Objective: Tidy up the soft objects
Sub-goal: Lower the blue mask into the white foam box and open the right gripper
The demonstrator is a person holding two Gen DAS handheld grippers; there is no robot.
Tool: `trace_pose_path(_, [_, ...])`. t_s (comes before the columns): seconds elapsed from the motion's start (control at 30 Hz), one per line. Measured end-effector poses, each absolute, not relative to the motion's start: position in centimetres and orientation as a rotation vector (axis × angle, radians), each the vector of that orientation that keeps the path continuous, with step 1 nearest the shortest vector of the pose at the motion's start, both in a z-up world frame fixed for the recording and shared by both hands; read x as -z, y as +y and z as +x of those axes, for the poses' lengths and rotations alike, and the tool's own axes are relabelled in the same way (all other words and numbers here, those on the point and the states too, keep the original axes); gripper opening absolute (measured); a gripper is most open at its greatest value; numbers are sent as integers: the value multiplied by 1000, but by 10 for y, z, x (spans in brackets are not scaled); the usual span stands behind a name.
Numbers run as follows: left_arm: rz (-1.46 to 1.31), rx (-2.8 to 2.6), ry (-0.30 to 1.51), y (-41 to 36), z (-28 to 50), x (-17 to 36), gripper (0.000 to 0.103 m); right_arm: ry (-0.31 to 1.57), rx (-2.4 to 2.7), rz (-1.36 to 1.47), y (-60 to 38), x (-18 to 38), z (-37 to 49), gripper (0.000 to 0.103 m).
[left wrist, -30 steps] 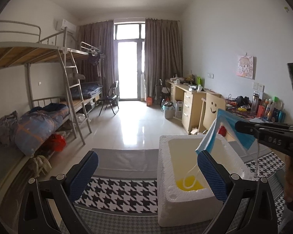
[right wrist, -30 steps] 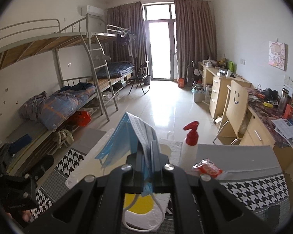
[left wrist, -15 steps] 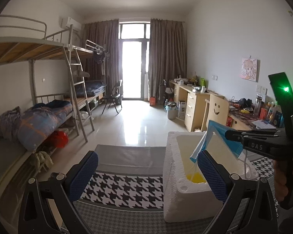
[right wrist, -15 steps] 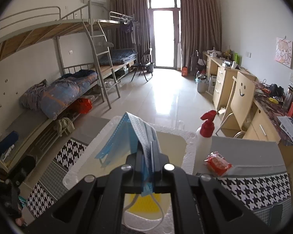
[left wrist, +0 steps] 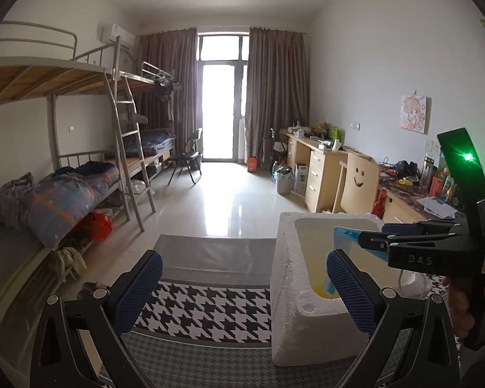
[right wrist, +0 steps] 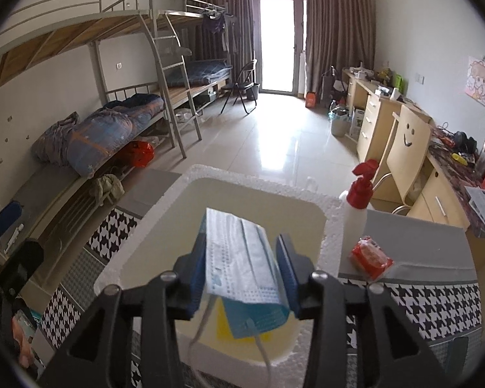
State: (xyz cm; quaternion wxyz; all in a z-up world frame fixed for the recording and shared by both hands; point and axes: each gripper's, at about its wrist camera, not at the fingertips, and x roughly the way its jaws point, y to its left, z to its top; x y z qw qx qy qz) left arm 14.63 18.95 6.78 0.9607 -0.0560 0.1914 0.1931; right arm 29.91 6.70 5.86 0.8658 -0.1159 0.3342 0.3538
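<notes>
The desk (left wrist: 210, 304) wore a black-and-white houndstooth cloth with a grey band at its far edge, in a dorm room with bunk beds (right wrist: 119, 119) off to the left and a curtained glass door (right wrist: 279, 38) straight ahead. A white foam box (right wrist: 165, 216) stood under the right tongs (right wrist: 245, 270) and beside the right finger of the left tongs (left wrist: 242, 287). Beyond the right tongs' right side stood a red-capped spray bottle (right wrist: 357, 200) and a red packet (right wrist: 370, 257).

The left tongs stood wide apart, gripping nothing, held level over the cloth. The right tongs hung over the box, jaws parted.

The blue face mask (right wrist: 242, 258) lay between the parted blue pads (right wrist: 199, 266), folded, its white ear loops dangling toward a yellow item (right wrist: 224, 323) in the box; whether the pads touched it I cannot tell.
</notes>
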Motion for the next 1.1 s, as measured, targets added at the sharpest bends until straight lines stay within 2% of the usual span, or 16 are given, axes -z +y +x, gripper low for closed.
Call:
trace_pose_path(0.1, [-113, -388, 392, 188, 147, -66, 102, 695, -758, -230, 63, -62, 298, 58])
trace_pose_path(0.17, [-116, -390, 390, 188, 147, -67, 102, 683, -770, -211, 59, -67, 296, 60])
trace_pose_path(0.3, [-112, -383, 387, 186, 146, -67, 102, 665, -777, -183, 51, -76, 293, 69])
trace_pose_path(1.1, [-98, -347, 410, 172, 146, -63, 102, 712, -748, -313, 43, -54, 296, 70])
